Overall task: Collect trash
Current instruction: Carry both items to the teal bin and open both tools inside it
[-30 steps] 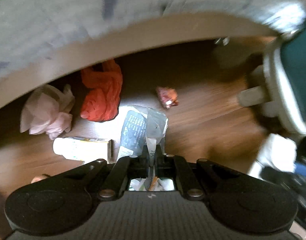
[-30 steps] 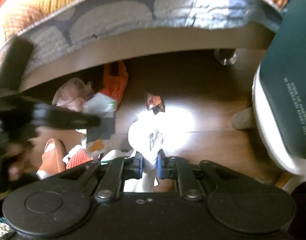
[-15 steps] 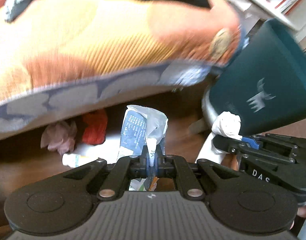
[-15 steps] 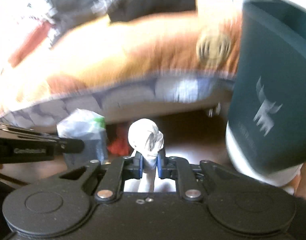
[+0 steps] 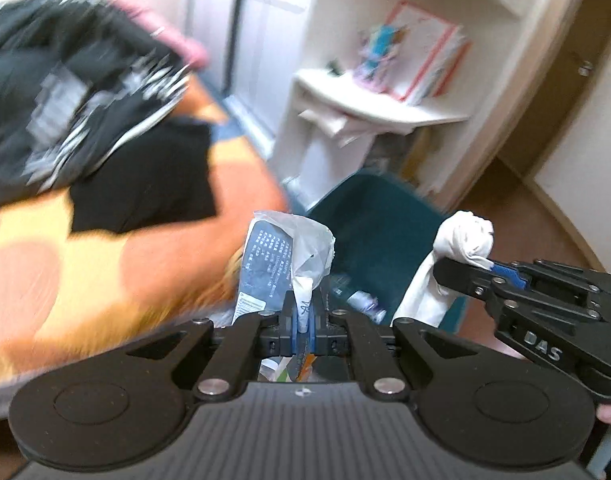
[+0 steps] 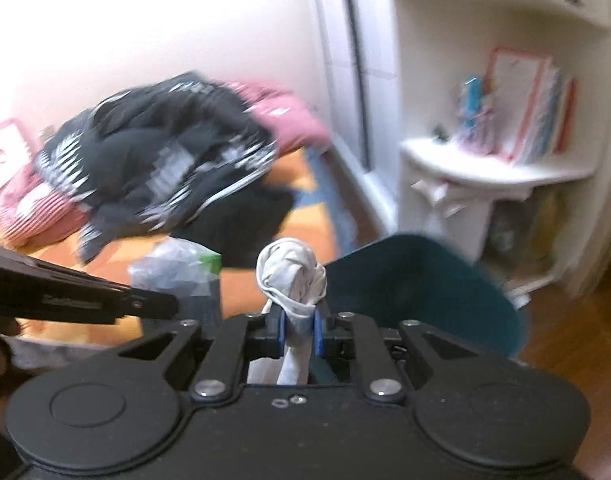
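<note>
My left gripper (image 5: pixel 304 314) is shut on a crumpled blue-and-white plastic wrapper (image 5: pixel 283 262) and holds it up beside the rim of a dark teal trash bin (image 5: pixel 379 236). My right gripper (image 6: pixel 299 328) is shut on a knotted white plastic bag (image 6: pixel 291 276) and holds it just left of the bin's opening (image 6: pixel 421 288). The right gripper (image 5: pixel 481 270) with the white bag (image 5: pixel 463 238) also shows in the left wrist view, over the bin. The left gripper (image 6: pixel 161 306) with the wrapper (image 6: pixel 177 272) shows at the left of the right wrist view.
A bed with an orange blanket (image 5: pixel 117 264) and a pile of black and pink clothes (image 6: pixel 165 156) lies to the left. A white corner shelf with books (image 6: pixel 501 168) stands behind the bin. Wooden floor (image 6: pixel 577 328) lies to the right.
Both grippers have lifted their trash from the floor under the bed up above bed level, and now hold it at the bin's open top. Floor litter has dropped out of view.
</note>
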The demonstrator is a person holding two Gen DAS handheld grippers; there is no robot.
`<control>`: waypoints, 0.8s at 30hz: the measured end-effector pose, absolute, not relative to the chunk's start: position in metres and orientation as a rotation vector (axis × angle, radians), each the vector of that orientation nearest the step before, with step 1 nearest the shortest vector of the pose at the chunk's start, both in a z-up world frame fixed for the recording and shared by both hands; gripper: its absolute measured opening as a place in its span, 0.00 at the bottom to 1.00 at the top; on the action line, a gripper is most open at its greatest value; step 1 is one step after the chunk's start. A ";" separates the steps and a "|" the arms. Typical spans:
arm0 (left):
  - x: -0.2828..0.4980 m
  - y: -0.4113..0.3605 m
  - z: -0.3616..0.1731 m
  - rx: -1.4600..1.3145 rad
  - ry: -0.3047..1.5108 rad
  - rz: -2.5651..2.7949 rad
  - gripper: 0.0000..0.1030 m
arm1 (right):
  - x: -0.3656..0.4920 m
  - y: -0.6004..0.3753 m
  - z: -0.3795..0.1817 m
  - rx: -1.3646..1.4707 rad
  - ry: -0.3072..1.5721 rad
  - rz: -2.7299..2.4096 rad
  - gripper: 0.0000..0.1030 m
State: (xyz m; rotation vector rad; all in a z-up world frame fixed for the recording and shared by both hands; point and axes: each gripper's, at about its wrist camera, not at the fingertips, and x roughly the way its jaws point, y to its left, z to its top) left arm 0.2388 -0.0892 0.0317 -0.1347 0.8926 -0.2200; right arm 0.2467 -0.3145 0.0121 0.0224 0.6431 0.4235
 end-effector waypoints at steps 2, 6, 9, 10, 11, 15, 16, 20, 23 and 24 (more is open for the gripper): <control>0.252 -0.111 0.044 -0.102 0.863 -0.249 0.05 | 0.257 -0.328 0.011 0.032 0.633 0.384 0.13; 0.280 -0.152 0.050 -0.065 0.846 -0.299 0.05 | 0.273 -0.351 -0.003 0.057 0.635 0.301 0.13; 0.299 -0.179 0.040 -0.032 0.869 -0.324 0.05 | 0.286 -0.357 -0.018 0.061 0.659 0.271 0.13; 0.303 -0.186 0.036 -0.016 0.879 -0.325 0.05 | 0.290 -0.358 -0.024 0.055 0.672 0.263 0.13; 0.310 -0.195 0.028 0.008 0.896 -0.324 0.05 | 0.290 -0.360 -0.027 0.051 0.685 0.263 0.13; 0.330 -0.214 -0.005 0.059 0.975 -0.318 0.05 | 0.298 -0.364 -0.047 0.021 0.739 0.241 0.13; 0.333 -0.217 -0.012 0.066 0.991 -0.319 0.05 | 0.299 -0.365 -0.052 0.017 0.755 0.238 0.14; 0.343 -0.226 -0.038 0.097 1.051 -0.314 0.05 | 0.305 -0.365 -0.068 0.006 0.802 0.238 0.18; 0.345 -0.232 -0.056 0.137 1.083 -0.296 0.05 | 0.306 -0.364 -0.078 0.000 0.831 0.228 0.21; 0.347 -0.234 -0.060 0.138 1.096 -0.297 0.05 | 0.306 -0.364 -0.081 0.004 0.841 0.231 0.21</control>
